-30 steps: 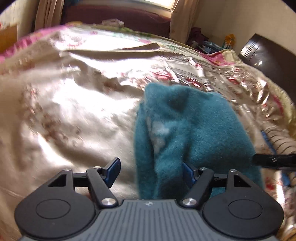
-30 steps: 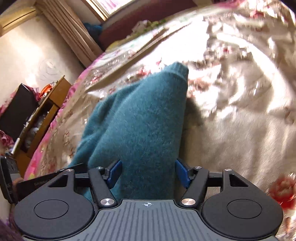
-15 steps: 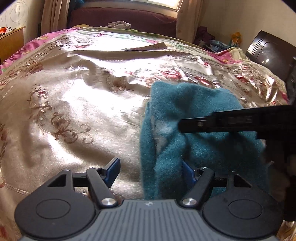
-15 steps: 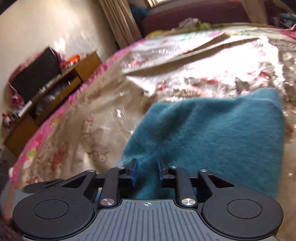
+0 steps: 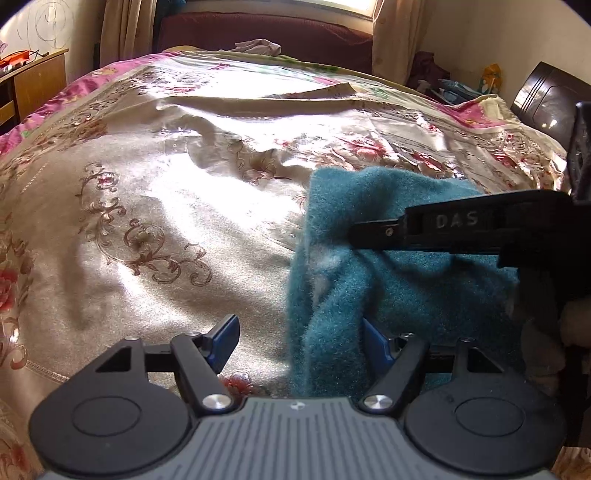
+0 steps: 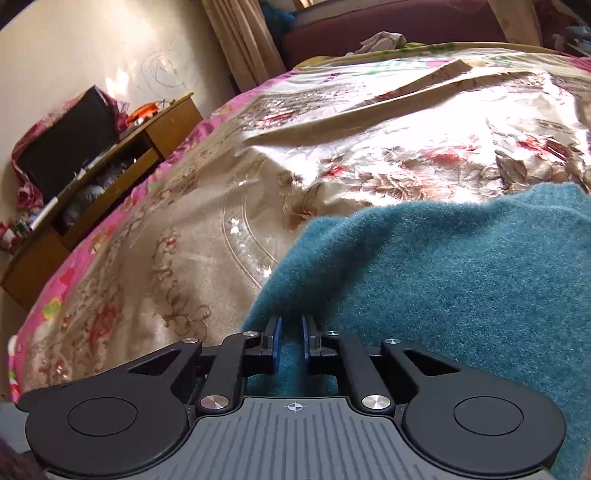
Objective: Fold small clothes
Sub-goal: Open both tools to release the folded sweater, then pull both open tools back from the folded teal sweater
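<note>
A fuzzy teal garment (image 5: 388,280) lies partly folded on a shiny floral bedspread (image 5: 166,206). My left gripper (image 5: 301,338) is open, its right finger under the garment's near edge and its left finger over bare bedspread. My right gripper (image 6: 290,338) is shut on the teal garment (image 6: 443,273) at its near left edge. The right gripper's black body (image 5: 461,225) reaches in from the right across the garment in the left wrist view.
A wooden cabinet (image 6: 96,177) with a black box on it stands left of the bed. A dark red headboard (image 5: 266,33) with a crumpled cloth and curtains is at the far end. A dark chair (image 5: 546,99) is at the right.
My right gripper closed from wide open onto the garment's edge and swung round to the garment's right side. The left gripper pulled back a little and stayed open.
</note>
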A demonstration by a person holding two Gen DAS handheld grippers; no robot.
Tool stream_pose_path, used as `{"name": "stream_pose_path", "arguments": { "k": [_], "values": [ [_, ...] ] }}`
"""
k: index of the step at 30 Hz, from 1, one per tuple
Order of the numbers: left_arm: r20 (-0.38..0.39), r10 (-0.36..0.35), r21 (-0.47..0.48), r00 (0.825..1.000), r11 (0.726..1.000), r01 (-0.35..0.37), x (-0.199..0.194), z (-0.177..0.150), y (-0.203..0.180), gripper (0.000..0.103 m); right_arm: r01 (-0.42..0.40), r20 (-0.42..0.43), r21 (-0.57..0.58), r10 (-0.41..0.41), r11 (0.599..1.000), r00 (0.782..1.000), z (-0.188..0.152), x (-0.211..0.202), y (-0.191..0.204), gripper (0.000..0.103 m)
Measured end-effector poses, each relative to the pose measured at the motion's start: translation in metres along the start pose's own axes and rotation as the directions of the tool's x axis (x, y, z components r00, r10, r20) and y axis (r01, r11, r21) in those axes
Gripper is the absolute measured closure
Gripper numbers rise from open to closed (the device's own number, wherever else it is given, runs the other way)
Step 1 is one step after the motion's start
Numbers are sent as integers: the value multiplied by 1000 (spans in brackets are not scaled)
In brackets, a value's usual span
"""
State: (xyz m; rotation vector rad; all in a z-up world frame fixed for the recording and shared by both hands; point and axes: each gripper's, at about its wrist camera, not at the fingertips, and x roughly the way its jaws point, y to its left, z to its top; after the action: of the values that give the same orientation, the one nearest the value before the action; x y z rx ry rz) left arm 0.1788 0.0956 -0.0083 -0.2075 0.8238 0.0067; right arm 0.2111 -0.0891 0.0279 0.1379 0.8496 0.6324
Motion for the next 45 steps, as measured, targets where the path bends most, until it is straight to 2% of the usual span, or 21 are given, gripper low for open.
{"name": "stream_pose_path", "arguments": {
  "k": [1,5,7,16,19,23,29,45],
  "values": [
    [0,4,5,1000,1000,-4,-2,0,-2,26,-5,11,0,5,1000,1000,0,-7,1,83],
    [-2,35,27,999,999,-35,-8,1,-11,26,-7,62,-20,8,1000,998,-2,-42,8,83],
    [0,47,34,999,998,-47,-11,1,-14,27,17,77,-30,-15,999,997,-8,-60,9,83],
    [3,88,59,996,994,-88,-23,-4,-22,27,96,80,-32,-93,995,992,-60,-119,0,83],
    [-2,106,73,994,992,-106,-26,-7,-25,27,121,79,-37,-118,992,990,-73,-124,-1,83],
    [-19,129,100,991,987,-127,-26,-12,-31,27,145,36,2,-145,989,989,-84,-119,-7,83],
    [-25,140,104,990,985,-137,-30,-18,-32,27,126,60,22,-127,992,990,-92,-134,-5,83],
    [-41,134,115,990,985,-128,-43,-32,-39,27,131,46,67,-134,989,990,-116,-148,-9,80]
  ]
}}
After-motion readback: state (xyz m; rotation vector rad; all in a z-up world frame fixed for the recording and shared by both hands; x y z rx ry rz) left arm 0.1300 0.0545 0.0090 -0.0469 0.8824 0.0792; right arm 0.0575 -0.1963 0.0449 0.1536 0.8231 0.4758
